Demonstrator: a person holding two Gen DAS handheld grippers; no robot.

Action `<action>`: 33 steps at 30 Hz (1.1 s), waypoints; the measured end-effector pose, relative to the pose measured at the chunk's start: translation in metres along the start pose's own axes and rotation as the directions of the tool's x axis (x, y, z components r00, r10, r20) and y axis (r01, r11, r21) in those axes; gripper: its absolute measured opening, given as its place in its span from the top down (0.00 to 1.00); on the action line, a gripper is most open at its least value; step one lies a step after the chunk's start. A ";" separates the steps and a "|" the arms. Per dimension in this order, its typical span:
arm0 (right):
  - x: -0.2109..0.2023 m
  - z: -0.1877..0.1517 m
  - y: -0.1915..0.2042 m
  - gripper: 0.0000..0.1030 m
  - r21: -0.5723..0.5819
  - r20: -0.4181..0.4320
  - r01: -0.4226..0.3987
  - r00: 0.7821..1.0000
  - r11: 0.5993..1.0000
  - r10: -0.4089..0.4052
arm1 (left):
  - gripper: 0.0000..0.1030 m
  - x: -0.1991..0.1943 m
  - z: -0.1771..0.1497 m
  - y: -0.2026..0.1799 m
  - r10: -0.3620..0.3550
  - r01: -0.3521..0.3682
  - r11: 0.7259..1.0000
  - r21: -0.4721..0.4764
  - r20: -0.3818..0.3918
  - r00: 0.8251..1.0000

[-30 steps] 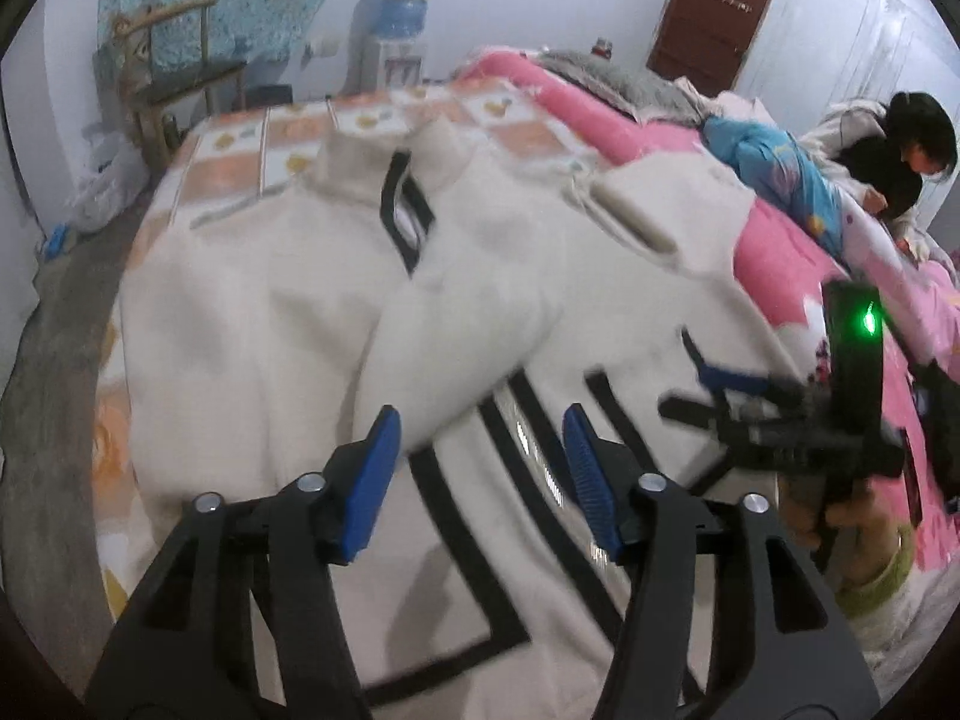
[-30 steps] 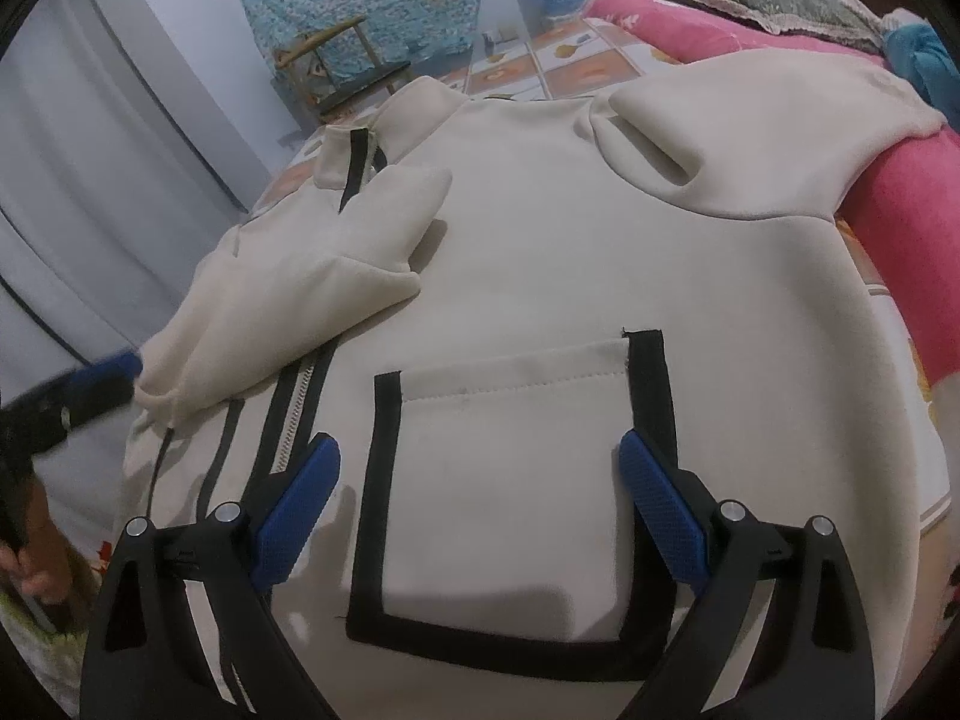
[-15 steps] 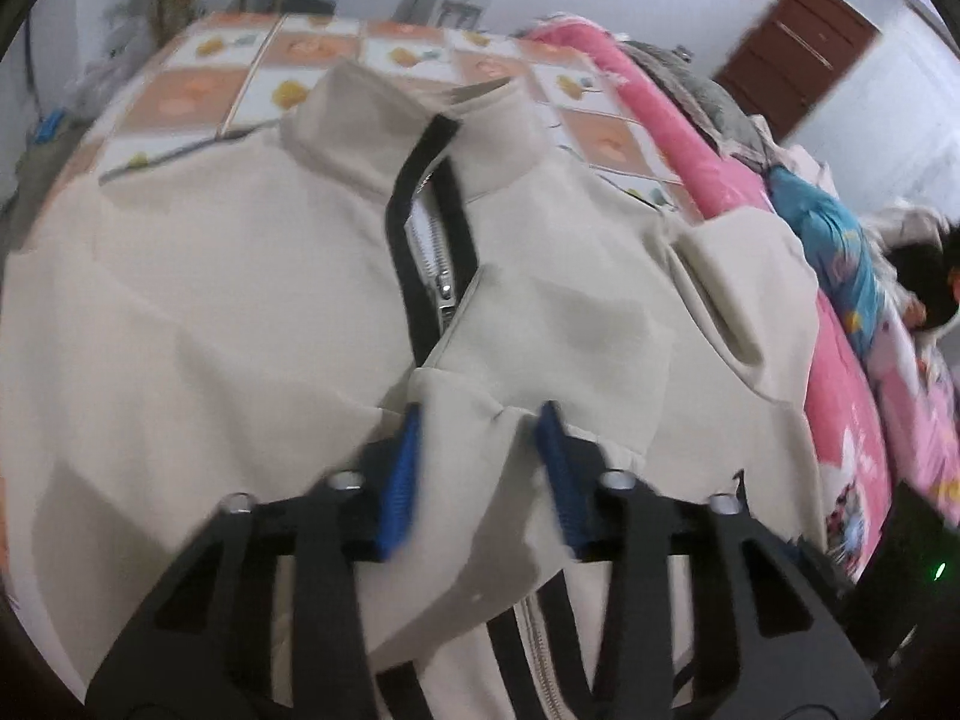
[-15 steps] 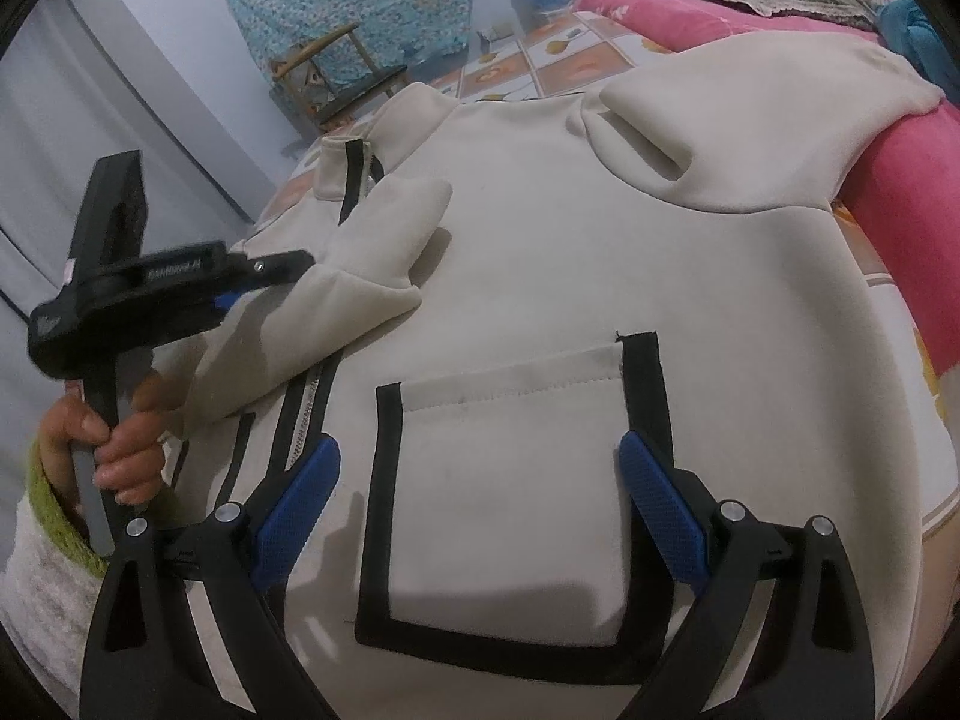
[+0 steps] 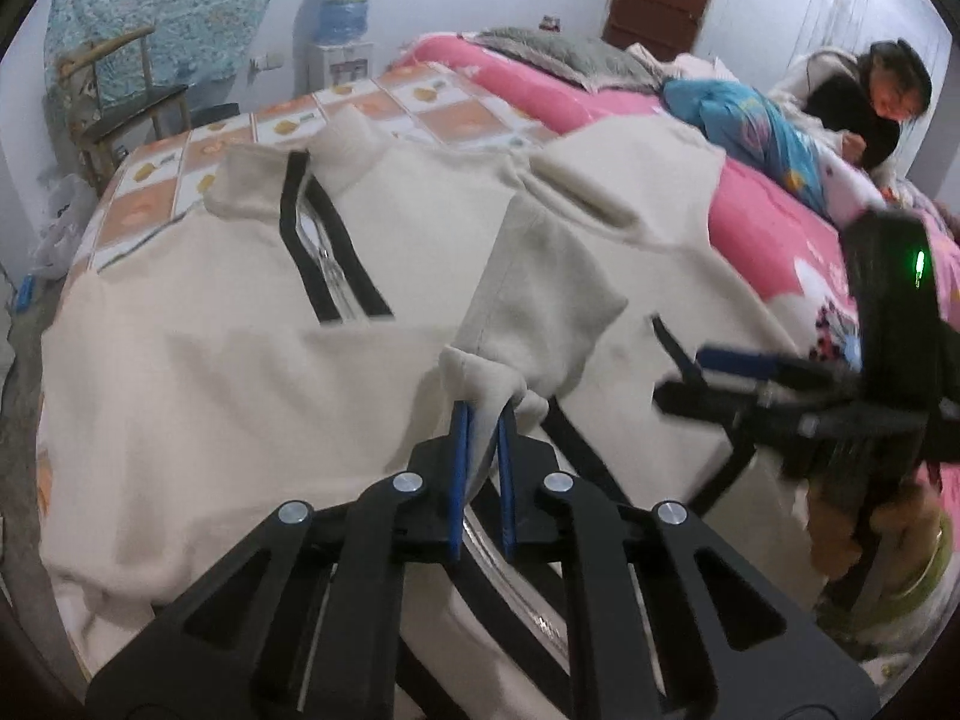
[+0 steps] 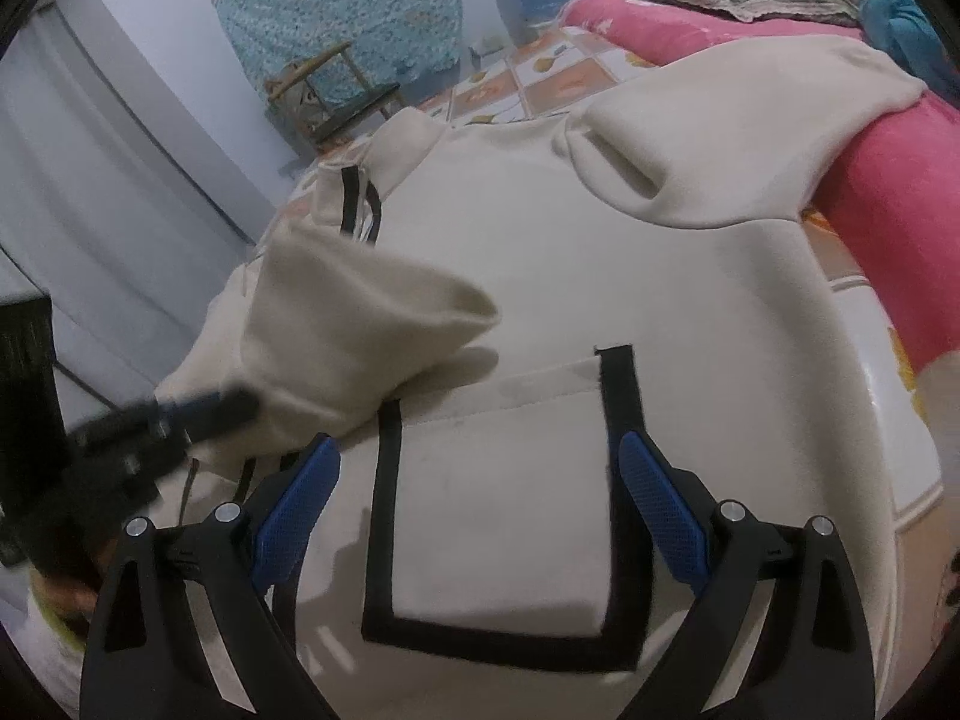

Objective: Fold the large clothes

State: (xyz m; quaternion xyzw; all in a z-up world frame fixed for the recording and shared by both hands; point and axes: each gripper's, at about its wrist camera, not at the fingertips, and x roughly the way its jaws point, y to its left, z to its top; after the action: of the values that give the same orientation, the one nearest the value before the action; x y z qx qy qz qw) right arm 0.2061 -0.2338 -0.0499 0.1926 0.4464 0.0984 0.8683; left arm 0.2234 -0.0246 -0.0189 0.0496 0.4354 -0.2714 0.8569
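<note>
A cream zip jacket (image 5: 210, 360) with black trim lies front-up on the bed. My left gripper (image 5: 483, 414) is closing its jaws on the cuff of the near sleeve (image 5: 540, 288), which stands lifted off the chest; cloth is pinched between the blue pads. In the right wrist view the same sleeve (image 6: 336, 324) hangs raised from the blurred left gripper (image 6: 198, 414). My right gripper (image 6: 480, 468) is open low over the black-edged pocket (image 6: 498, 480), with nothing between its fingers. It also shows at the right of the left wrist view as right gripper (image 5: 684, 378).
A pink quilt (image 5: 750, 204) lies under the jacket's far sleeve (image 6: 720, 138). A person (image 5: 864, 102) sits at the far right of the bed. A wooden chair (image 5: 120, 102) and a water dispenser (image 5: 342, 30) stand by the wall, beyond the tiled sheet (image 5: 420, 102).
The left gripper went from open to pinching the sleeve cuff and has raised it off the jacket. The right gripper has stayed over the pocket.
</note>
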 end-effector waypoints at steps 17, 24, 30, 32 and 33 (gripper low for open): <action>-0.054 0.002 -0.030 0.12 0.174 -0.017 -0.217 0.975 0.961 0.223 | 0.63 -0.041 -0.069 -0.024 -0.024 0.024 1.000 -0.020 -0.004 1.000; -0.022 0.021 -0.022 0.27 0.236 -0.143 -0.259 0.944 0.937 0.297 | 0.63 -0.053 -0.074 0.011 0.116 -0.112 0.988 -0.104 0.034 0.993; 0.026 0.014 -0.014 0.45 0.302 -0.299 -0.205 0.907 0.931 0.296 | 0.63 -0.044 -0.066 0.050 0.195 -0.176 0.955 -0.238 0.055 0.979; 0.039 0.011 -0.010 0.50 0.300 -0.323 -0.182 0.904 0.937 0.279 | 0.63 -0.037 -0.066 0.059 0.205 -0.188 0.945 -0.266 0.038 0.978; 0.041 0.012 -0.008 0.52 0.298 -0.316 -0.184 0.907 0.937 0.279 | 0.63 -0.033 -0.066 0.063 0.207 -0.192 0.941 -0.278 0.026 0.978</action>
State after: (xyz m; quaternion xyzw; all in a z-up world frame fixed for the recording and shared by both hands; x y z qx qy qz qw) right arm 0.2400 -0.2299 -0.0776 0.3364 0.5779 0.1748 0.7227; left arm 0.1917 0.0641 -0.0434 -0.0331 0.4377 -0.1217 0.8903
